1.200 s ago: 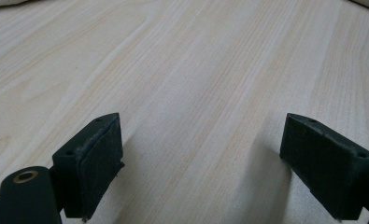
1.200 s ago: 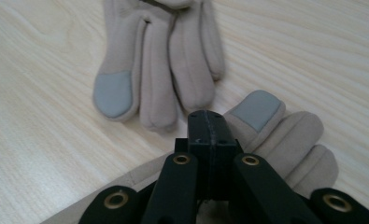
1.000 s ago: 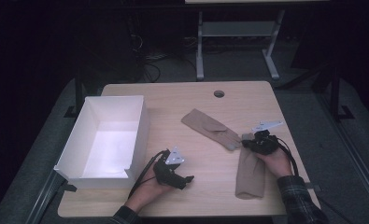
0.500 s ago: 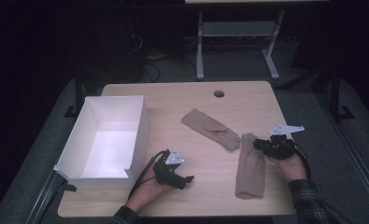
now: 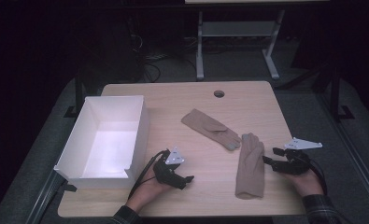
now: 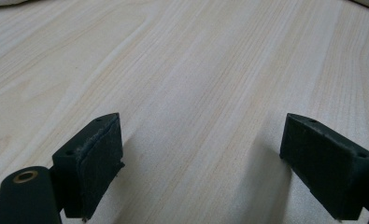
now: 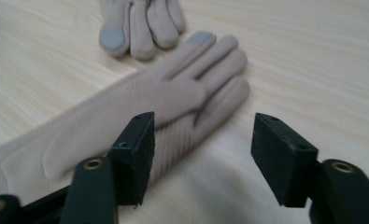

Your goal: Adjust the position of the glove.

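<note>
Two beige gloves lie flat on the wooden table. One glove rests slanted at the middle. The other glove lies lengthwise at the right, its grey-tipped fingers pointing away from me. My right gripper hovers just right of this glove. Its jaws have just been opening, and the pads press on nothing; the glove's edge lies on the table beyond the left jaw. My left gripper rests open over bare wood near the front edge, with nothing between its jaws.
An open white box stands on the table's left side, close to my left hand. A round cable hole sits near the far edge. Beyond the table are a metal stand and dark floor.
My right gripper has opened, let go of the near glove's finger end and slid off to the right. The glove stays flat. My left hand has not moved.
</note>
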`<state>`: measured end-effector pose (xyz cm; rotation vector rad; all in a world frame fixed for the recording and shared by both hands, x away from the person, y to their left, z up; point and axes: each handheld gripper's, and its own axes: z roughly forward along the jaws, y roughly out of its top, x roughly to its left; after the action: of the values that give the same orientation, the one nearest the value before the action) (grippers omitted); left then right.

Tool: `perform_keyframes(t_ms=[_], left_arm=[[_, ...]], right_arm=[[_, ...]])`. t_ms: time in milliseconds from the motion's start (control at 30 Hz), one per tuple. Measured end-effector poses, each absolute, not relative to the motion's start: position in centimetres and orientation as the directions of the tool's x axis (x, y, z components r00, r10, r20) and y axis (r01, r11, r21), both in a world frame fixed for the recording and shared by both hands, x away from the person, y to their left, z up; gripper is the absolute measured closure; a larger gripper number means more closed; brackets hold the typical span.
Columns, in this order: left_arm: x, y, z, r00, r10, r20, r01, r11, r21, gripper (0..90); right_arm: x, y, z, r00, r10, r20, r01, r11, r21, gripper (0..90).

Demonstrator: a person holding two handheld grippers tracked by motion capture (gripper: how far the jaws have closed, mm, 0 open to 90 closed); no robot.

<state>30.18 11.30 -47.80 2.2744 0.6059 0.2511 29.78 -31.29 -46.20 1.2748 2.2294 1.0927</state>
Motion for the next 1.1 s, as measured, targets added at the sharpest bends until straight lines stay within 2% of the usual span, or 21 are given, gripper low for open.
perform_keyframes(t_ms=[233, 467, 967, 1033, 1100], left_arm=[[30.3, 11.3, -47.8, 0.869, 0.495, -0.007, 0.349, -0.603, 0.718, 12.5], [31.4, 11.1, -47.2, 0.851, 0.524, -0.032, 0.394, -0.598, 0.698, 13.2], [35.5, 9.2, -44.7, 0.833, 0.552, -0.047, 0.409, -0.556, 0.723, 14.8], [36.1, 9.1, -44.6, 0.830, 0.555, -0.057, 0.418, -0.552, 0.722, 16.1], [37.2, 8.7, -44.5, 0.829, 0.556, -0.066, 0.422, -0.543, 0.726, 23.0]], right_arm=[[28.7, -31.7, -47.2, -0.510, 0.859, 0.043, 0.598, 0.319, 0.735, 30.8], [28.8, -31.4, -47.9, -0.507, 0.861, 0.027, 0.607, 0.335, 0.720, 23.3], [28.8, -31.5, -48.2, -0.510, 0.860, 0.028, 0.602, 0.333, 0.725, 16.0], [28.8, -31.5, -48.2, -0.510, 0.860, 0.028, 0.602, 0.334, 0.725, 16.0], [28.8, -31.5, -48.2, -0.511, 0.859, 0.028, 0.602, 0.334, 0.725, 16.0]])
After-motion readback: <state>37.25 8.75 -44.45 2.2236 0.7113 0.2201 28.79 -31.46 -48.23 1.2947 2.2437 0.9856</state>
